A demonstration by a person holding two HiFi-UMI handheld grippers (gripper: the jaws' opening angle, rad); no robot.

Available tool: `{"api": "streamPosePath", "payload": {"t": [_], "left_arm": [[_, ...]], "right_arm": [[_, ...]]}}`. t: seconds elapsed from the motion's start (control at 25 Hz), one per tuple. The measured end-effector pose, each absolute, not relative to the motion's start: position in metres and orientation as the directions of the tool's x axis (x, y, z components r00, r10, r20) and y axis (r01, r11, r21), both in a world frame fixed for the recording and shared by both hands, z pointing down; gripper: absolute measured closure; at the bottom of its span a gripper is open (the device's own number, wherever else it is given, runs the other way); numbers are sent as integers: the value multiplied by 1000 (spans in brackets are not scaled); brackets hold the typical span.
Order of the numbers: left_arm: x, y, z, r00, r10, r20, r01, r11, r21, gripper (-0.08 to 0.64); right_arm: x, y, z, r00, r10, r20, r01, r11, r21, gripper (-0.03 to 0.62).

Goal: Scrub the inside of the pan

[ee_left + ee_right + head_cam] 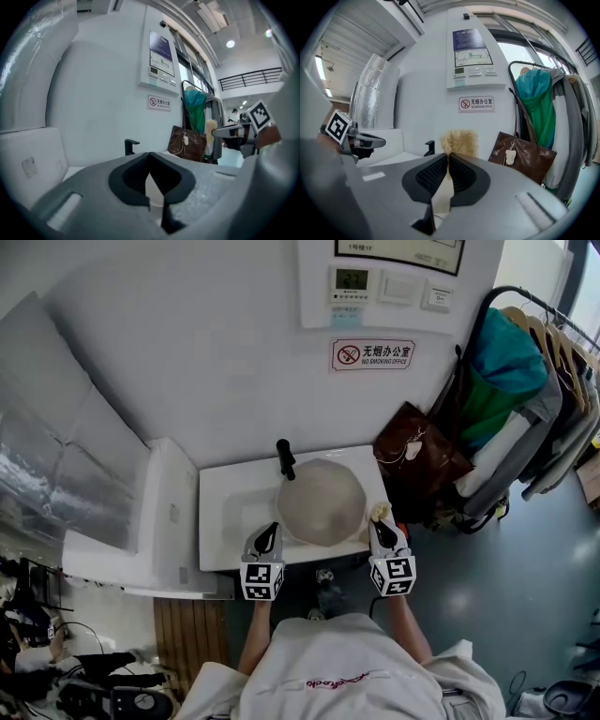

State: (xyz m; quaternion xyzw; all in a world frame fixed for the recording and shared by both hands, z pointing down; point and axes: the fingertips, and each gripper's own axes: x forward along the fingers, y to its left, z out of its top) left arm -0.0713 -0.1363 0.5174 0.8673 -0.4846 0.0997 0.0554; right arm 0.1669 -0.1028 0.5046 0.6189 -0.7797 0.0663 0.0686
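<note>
A round grey pan (322,501) lies in the white sink (225,512), under a black tap (285,458). My left gripper (265,542) (150,161) hovers over the sink's near edge, just left of the pan. Its jaws are shut with nothing between them. My right gripper (382,532) (446,161) is at the pan's near right rim, shut on a pale fuzzy scrubber (379,512) (459,140) whose tuft sticks out beyond the tips. Both grippers point almost level at the wall, so neither gripper view shows the pan's inside.
A white box-shaped unit (169,512) adjoins the sink on the left. A brown bag (417,456) (525,157) and a rack of hanging clothes (534,390) stand to the right. The wall behind carries a no-smoking sign (373,354) and control panels.
</note>
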Motion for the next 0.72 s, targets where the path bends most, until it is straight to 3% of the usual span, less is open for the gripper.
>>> {"api": "streamPosePath", "payload": {"t": [0.72], "left_arm": [[-51, -127, 532, 528, -815, 240, -842, -538, 27, 560]], "right_arm": [[168, -92, 519, -228, -948, 222, -973, 228, -25, 569]]}}
